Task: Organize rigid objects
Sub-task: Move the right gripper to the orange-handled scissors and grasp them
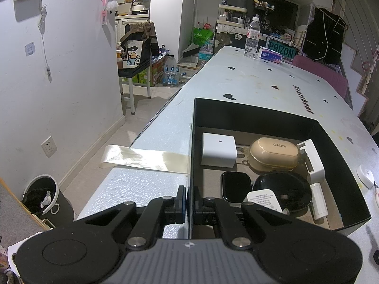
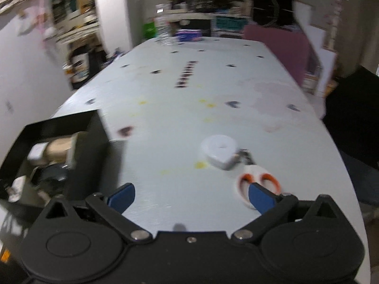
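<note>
Right wrist view — scissors (image 2: 259, 184) just beyond the spread right claw (image 2: 190, 195).

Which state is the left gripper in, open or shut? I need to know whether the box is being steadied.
Shut: the left gripper has its jaws clamped on the near-left wall of the black box.

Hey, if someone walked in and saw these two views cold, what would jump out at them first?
First the black box at the table's near left corner, packed with gadgets: a white charger cube, a tan earbud case and a smartwatch. The left gripper is clamped on the box's near wall. Out on the white table, the open right gripper hangs near a white tape measure and orange-handled scissors.
</note>
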Demonstrator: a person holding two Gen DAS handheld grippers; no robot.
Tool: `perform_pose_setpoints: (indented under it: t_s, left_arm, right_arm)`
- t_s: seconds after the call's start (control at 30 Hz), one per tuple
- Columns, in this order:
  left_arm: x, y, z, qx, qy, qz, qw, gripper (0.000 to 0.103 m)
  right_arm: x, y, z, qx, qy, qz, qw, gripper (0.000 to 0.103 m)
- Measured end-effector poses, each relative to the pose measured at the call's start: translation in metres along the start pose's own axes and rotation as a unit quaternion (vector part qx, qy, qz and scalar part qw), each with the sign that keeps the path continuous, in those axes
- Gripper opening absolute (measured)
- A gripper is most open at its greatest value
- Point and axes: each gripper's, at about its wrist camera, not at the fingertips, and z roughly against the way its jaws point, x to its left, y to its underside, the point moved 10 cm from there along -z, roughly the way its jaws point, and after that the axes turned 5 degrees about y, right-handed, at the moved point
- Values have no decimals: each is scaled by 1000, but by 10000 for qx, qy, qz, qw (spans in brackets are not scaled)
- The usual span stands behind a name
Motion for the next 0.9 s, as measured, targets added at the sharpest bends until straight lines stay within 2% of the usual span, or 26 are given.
perform_pose_setpoints:
  t_s: [0.13,0.3,0.5,0.67,0.9]
  left_arm:
    - [0,0,0,1,-2,0,10000,4]
    - [1,1,0,4,1,1,10000,4]
    - [1,0,0,3,2,6,10000,5]
    - [1,2,-1,5,5,12,10000,5]
    - [2,2,-1,7,1,12,10000,5]
  right_arm:
    - [-16,3,-8,-51,152,-148,9998,103]
    - [-28,9,-22,136,266,-245,9993,103]
    - [-59,0,-46,95,312,-449,9985,103]
    - [-83,10,-69,504,174,-718,9960,103]
    - [-83,13,-77,372,397,-213,9983,103]
